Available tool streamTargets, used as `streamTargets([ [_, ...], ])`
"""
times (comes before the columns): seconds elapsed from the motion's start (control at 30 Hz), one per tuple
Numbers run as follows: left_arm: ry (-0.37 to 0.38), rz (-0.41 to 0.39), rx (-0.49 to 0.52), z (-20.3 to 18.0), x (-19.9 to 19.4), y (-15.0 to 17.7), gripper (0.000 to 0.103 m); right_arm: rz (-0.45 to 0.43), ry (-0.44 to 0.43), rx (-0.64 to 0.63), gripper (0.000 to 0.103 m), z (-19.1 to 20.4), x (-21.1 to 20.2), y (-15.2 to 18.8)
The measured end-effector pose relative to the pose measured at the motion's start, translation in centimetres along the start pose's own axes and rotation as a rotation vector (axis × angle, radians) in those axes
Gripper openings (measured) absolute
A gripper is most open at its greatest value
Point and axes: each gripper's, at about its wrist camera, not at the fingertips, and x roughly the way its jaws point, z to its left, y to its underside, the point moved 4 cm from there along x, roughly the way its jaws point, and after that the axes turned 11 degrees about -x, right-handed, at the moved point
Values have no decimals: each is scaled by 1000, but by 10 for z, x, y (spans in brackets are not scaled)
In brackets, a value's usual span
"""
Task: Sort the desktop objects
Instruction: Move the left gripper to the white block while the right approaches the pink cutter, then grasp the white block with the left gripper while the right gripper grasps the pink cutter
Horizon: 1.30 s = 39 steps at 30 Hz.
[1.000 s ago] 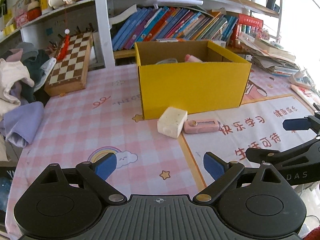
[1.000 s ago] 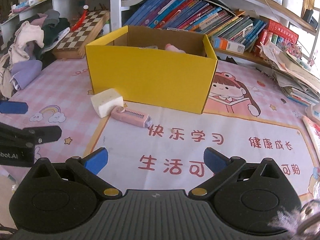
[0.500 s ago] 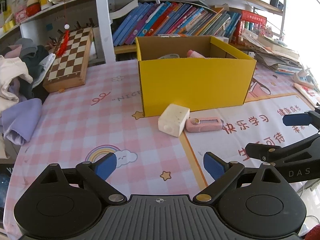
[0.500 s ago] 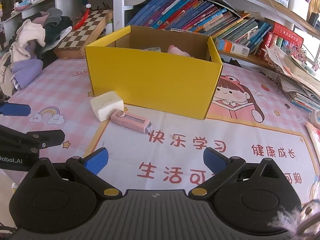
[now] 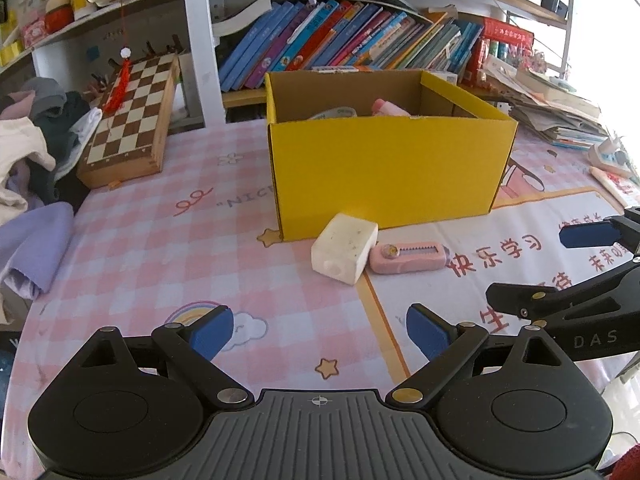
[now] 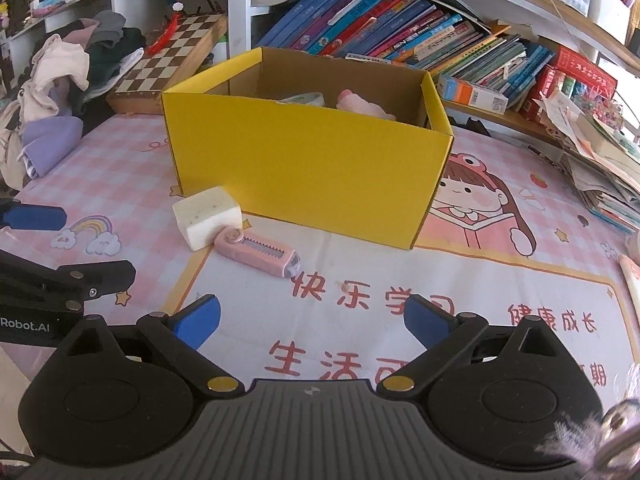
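1. Two hand-held grippers hover low over the desk [image 5: 132, 248]; we see the left hand-held gripper [image 5: 318, 330] with its blue pads spread wide and nothing between them.
2. We find the right hand-held gripper [image 6: 312, 320] also wide, its jaws closing slightly, with only the printed mat between them.
3. We see a yellow cardboard box [image 6: 304, 168] standing open-topped in the middle of the desk, with a pink item [image 6: 362, 105] and a pale roll-like item [image 6: 302, 99] inside; we cannot tell what either is.
4. We note a white block eraser [image 5: 344, 248], speckled with dirt, lying just in front of the box's near-left corner.
5. We see a pink retractable utility knife [image 5: 408, 257] lying flat beside the eraser, touching or nearly touching it.
6. We read red Chinese characters on the desk mat [image 6: 440, 280]: "快乐学习", "健康成长" and, partly hidden, "生活可".
7. We read "NIC" on the pink checked cloth, cut off by the box, in the left wrist view.
8. We read "DAS" on the right gripper's arm in the left wrist view, and "Robot.AI" on the left gripper's arm in the right wrist view.
9. We see a wooden chessboard [image 5: 132, 116] leaning at the back left, and a row of slanted books [image 6: 384, 28] behind the box; their spine titles are too small for us to read.
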Motion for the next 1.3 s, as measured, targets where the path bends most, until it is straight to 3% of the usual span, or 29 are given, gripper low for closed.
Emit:
streamTargets([
  [0.1, 3, -1, 1, 0, 3, -2, 92, 5, -15, -10, 86, 0, 6, -4],
  [0.27, 2, 1, -4, 0, 10, -6, 89, 11, -52, -31, 86, 1, 19, -14],
  [0.33, 3, 5, -5, 0, 13, -9, 84, 21, -70, -41, 83, 3, 25, -16],
  [0.67, 2, 15, -38, 4, 24, -19, 83, 71, -152, -108, 73, 10, 61, -31],
  [0.87, -7, 23, -52, 4, 31, -23, 83, 90, -191, -137, 63, 12, 81, -38],
  [1.0, -12, 42, -59, 3, 37, -24, 76, 97, -222, -149, 58, 12, 91, -39],
  [1.1, -12, 57, -66, 2, 43, -25, 70, 83, -250, -160, 50, 10, 91, -40],
  [1.3, 6, 77, -57, -7, 58, -28, 70, 80, -240, -177, 34, -1, 87, -35],
])
